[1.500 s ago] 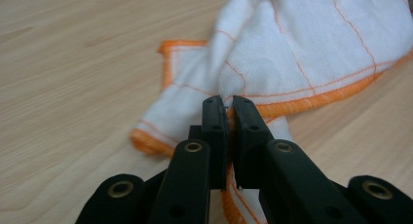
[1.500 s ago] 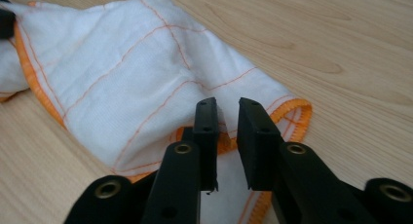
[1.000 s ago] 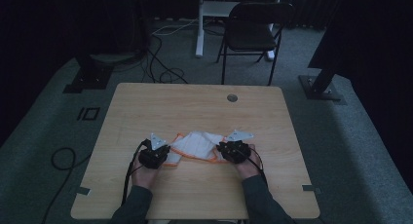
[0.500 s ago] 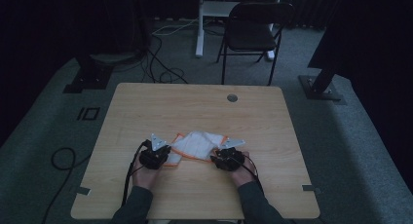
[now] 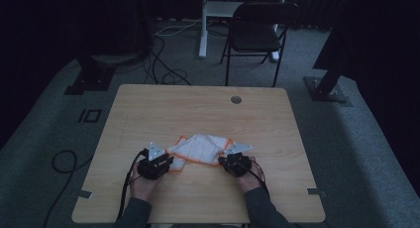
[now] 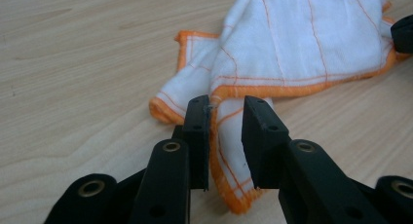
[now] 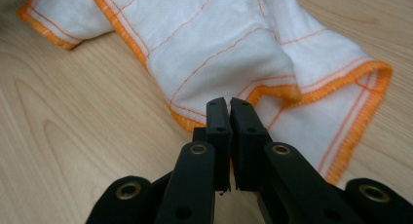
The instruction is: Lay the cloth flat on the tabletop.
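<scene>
Cloth [image 5: 200,147]: crumpled, nr front edge of tabletop [image 5: 148,114].
L hand-held gripper [image 6: 226,119]: jaws just opening, apart, cloth corner between.
R hand-held gripper [image 7: 228,118]: jaws just closed together at cloth edge.

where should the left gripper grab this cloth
Take the cloth by the single-layer orange-hemmed corner lying flat between the left gripper jaws, coming in low from the near edge. That flap pokes out from the bunched folds, so one layer lifts cleanly.

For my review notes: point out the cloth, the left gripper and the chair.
cloth [image 5: 200,147], high view, white middle.
left gripper [image 6: 225,112], left gripper view, gap between its tips.
chair [image 5: 255,35], high view, seat.
</scene>
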### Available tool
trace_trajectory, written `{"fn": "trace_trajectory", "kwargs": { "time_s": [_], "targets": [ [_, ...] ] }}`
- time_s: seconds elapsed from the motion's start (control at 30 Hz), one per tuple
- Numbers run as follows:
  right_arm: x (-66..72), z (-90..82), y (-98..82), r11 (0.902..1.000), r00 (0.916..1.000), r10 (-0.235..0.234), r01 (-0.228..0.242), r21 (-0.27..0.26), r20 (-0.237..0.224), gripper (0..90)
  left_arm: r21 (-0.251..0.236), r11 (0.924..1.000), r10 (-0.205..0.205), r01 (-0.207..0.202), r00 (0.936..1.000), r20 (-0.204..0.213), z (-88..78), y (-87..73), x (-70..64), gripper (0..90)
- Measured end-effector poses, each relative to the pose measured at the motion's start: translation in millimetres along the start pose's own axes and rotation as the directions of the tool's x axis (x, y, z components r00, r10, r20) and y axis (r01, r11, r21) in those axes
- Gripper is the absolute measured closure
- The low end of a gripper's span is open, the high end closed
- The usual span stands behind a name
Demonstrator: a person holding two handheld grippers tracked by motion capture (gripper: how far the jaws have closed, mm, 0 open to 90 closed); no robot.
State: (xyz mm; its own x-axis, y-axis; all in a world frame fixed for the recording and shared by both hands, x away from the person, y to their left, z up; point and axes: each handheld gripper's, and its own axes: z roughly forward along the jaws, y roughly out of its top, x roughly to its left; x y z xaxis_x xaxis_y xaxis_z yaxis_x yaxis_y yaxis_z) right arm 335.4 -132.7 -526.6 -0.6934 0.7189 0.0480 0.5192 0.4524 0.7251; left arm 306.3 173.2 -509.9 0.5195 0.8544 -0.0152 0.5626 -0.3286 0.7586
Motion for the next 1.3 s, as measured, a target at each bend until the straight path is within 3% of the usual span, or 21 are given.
{"fn": "trace_trajectory", "kwargs": {
  "time_s": [0.33, 0.53, 0.8, 0.93, 1.03, 1.17, 1.3],
  "targets": [
    [-6.0, -26.8, -19.7, 0.9997, 0.999, 0.026, -0.026, -0.004, 0.036, 87.7, 0.006, 0.9999, 0.008, -0.008, 0.9999, 0.014, -0.5, -3.0, -4.3, 72.0],
    [-7.6, -38.3, -32.5, 0.9995, 0.9983, 0.032, -0.032, 0.002, 0.048, 87.8, 0.033, 0.9994, -0.004, 0.004, 1.0, 0.006, 2.8, -7.4, -4.5, 71.8],
    [-9.1, -51.9, -42.9, 0.999, 0.997, 0.044, -0.044, 0.003, 0.064, 87.8, 0.072, 0.9972, 0.017, -0.018, 0.9997, 0.015, 18.0, -8.9, -12.2, 70.4],
    [-10.9, -55.0, -47.8, 0.9986, 0.9964, 0.053, -0.054, 0.004, 0.067, 87.8, 0.09, 0.9945, 0.051, -0.053, 0.9984, 0.026, 27.8, -7.0, -17.7, 70.7],
    [-11.2, -56.5, -51.2, 0.9985, 0.9962, 0.054, -0.055, 0.009, 0.068, 87.8, 0.099, 0.9935, 0.053, -0.055, 0.9982, 0.028, 32.1, -6.3, -18.4, 74.0],
    [-12.9, -60.0, -56.3, 0.9983, 0.9958, 0.054, -0.055, 0.015, 0.074, 87.8, 0.114, 0.9916, 0.063, -0.062, 0.998, 0.0, 30.1, -6.0, -15.3, 77.6],
    [-16.5, -64.3, -62.2, 0.9971, 0.9939, 0.071, -0.073, 0.021, 0.084, 87.9, 0.121, 0.992, 0.04, -0.036, 0.9988, -0.028, 25.1, -9.2, -4.2, 78.9]
  ]
}}
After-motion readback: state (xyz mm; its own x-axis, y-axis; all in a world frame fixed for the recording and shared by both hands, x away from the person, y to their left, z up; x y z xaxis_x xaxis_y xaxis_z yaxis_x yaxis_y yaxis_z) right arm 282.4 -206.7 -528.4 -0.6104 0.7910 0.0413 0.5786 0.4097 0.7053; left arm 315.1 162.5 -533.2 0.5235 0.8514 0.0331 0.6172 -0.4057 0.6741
